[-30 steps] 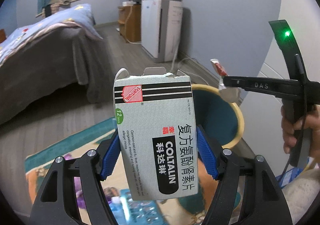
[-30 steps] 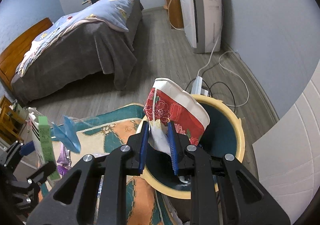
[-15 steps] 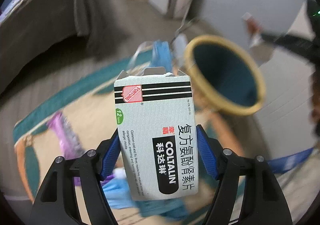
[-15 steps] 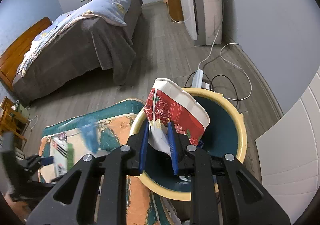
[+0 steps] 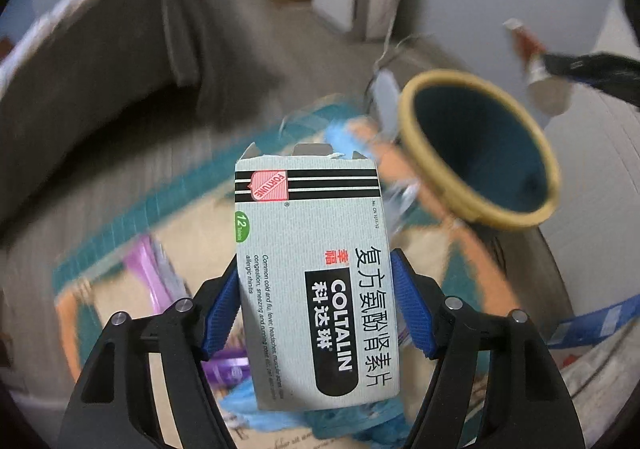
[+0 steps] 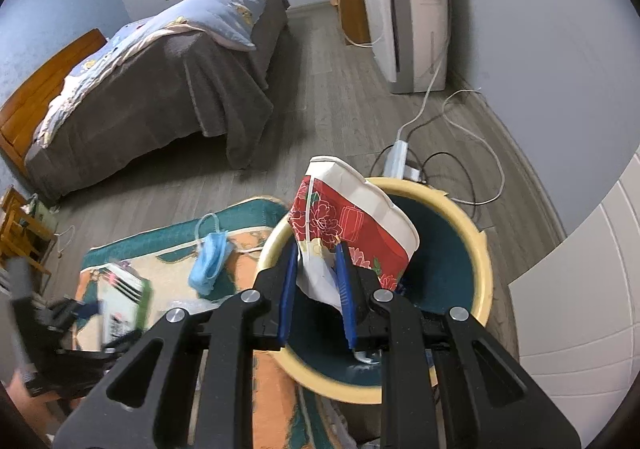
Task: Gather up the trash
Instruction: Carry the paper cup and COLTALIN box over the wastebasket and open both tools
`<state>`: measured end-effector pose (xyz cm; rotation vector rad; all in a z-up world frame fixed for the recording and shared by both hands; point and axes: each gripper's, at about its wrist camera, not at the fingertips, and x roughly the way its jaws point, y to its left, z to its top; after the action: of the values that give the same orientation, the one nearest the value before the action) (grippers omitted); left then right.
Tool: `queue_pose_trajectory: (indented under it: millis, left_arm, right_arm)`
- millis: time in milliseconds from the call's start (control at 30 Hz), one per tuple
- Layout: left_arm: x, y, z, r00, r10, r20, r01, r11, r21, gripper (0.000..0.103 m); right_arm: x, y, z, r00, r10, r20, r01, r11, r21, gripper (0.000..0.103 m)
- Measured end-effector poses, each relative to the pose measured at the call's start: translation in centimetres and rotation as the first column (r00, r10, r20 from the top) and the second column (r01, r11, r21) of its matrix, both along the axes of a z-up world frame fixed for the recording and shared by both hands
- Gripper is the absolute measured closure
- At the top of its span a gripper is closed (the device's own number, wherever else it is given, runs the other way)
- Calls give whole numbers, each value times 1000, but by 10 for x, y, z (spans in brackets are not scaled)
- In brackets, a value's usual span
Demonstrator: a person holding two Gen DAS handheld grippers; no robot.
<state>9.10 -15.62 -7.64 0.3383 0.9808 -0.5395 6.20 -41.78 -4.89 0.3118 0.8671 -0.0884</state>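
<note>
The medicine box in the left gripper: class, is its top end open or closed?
Open. The medicine box's top flaps stand up unfolded above the striped edge, one torn, in the left wrist view.

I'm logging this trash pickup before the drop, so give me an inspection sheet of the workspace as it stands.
Surface: patterned rug on wood floor.
Job's things: medicine box; crushed paper cup over the bin.
Clutter: blue face mask, purple wrapper on the rug.
Grippers: left gripper shut on the box; right gripper shut on the cup.
Cables: power strip with cords behind the bin.
Surroundings: bed, white appliance.
</note>
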Motion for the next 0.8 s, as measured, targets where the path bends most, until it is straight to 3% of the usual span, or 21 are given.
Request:
queue_pose_trajectory:
  millis: [200,600,800]
  left_arm:
    - [-3,-42,31,998,-62,28,65,993,-94,32]
    - [19,-127,16,989,-150,-12,146,979,-142,32]
    - [29,-146,22,990,-137,30,140,975,-174,30]
  right_arm:
    - [7,-10,-4,1000,-27,4,27,1000,-7,84]
    - [2,-37,-15,993,-113,-18,113,994,6,83]
    - [-4,-51,-18,986,-168,-12,168,986,4,83]
